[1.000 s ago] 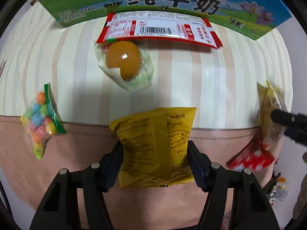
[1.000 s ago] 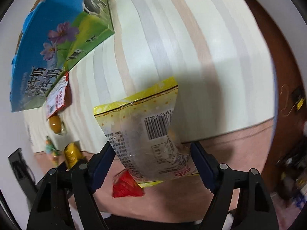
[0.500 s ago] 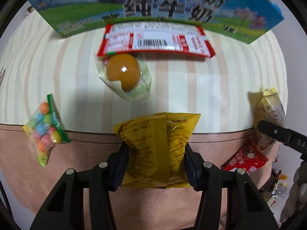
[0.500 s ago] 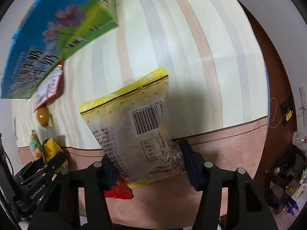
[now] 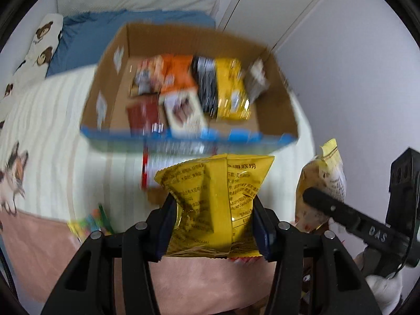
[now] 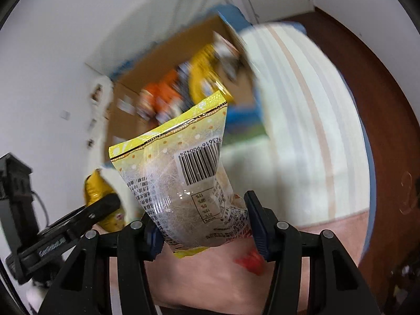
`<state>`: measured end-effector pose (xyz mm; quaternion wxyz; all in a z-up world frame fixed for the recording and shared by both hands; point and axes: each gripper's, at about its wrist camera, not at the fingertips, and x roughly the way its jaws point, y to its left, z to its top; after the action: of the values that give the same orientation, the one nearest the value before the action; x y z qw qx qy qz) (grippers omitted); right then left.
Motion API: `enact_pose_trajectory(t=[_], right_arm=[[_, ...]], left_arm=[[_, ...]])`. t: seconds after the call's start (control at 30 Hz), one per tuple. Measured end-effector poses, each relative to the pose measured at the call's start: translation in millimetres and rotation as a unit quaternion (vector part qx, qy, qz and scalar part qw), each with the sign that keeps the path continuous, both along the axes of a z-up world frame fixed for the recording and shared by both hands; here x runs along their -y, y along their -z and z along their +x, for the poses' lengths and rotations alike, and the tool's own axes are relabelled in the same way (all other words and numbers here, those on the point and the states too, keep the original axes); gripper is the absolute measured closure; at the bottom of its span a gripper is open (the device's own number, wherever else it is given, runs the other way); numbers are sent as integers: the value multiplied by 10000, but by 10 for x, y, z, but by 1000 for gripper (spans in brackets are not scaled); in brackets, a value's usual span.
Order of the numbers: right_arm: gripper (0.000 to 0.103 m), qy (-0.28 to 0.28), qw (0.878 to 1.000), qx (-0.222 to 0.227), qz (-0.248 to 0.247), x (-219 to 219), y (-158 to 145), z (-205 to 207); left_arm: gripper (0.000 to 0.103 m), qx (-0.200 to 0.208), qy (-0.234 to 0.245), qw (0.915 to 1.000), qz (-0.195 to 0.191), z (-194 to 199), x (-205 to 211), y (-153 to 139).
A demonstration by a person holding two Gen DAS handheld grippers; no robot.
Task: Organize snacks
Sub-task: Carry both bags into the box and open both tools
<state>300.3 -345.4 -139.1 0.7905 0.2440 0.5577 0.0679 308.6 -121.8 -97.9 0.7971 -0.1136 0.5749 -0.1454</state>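
Note:
My left gripper [image 5: 214,225] is shut on a yellow foil snack bag [image 5: 215,199] and holds it up in the air. My right gripper [image 6: 202,225] is shut on a pale yellow, part-clear snack bag with a barcode [image 6: 183,178], also lifted. An open cardboard box [image 5: 110,78] with several snack packs inside stands on the striped bed beyond both grippers; it also shows blurred in the right wrist view [image 6: 168,60]. The right gripper and its bag [image 5: 323,183] show at the right of the left wrist view. The left gripper's yellow bag [image 6: 94,189] shows at the left of the right wrist view.
A red-and-white packet [image 5: 155,165] lies in front of the box. A bag of coloured candies [image 5: 89,220] lies at the bed's pink edge on the left. A red packet [image 6: 249,260] lies on the pink edge below the right gripper. A blue pillow [image 5: 86,34] and white closet doors [image 5: 302,13] are behind.
Both grippers closed tighter on their bags and rose, tilting up from the bed surface toward the open box. The box's inside has come into view.

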Motion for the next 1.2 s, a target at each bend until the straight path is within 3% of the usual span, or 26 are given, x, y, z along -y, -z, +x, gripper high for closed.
enact_pose_trajectory(t=[0.17,0.37,0.6,0.83,0.93,0.97,1.0,1.03,1.13,1.2], right_arm=[[46,-19,9995,322,-4,-186,-379,471],[46,1,9997,119,-230,-375,-252,1198],[46,19,9982,-281,-528,-570,151,1682],[46,56,9966,-620,-540,-537,536,1859],[44,-57,9929,-1056,-543,-548,772,1881],[38,-89,9915,-1179,-543,-562,848,1916],[20,-113,9911,-1220,-520,-565,905,1913],[11,-118,9908,-1219,-568,-571,927,1909],[8,-170,9901,-1206,-695,-618,942,1908],[8,-186,9901,-1217,-676,-649,911,1896]], left_arm=[[54,263,-69,9995,174,519,-200,-280],[53,162,-218,9973,682,1306,-479,-287],[53,-351,-218,9911,1267,2127,-608,275],[51,-672,42,9812,1811,2571,-616,715],[51,-925,74,9778,1881,2684,-677,913],[49,-978,64,9777,1858,2701,-702,953],[47,-980,43,9784,1818,2709,-727,978],[39,-929,24,9792,1804,2708,-745,976],[22,-936,38,9834,1553,2708,-758,985],[14,-896,120,9833,1582,2679,-697,959]])
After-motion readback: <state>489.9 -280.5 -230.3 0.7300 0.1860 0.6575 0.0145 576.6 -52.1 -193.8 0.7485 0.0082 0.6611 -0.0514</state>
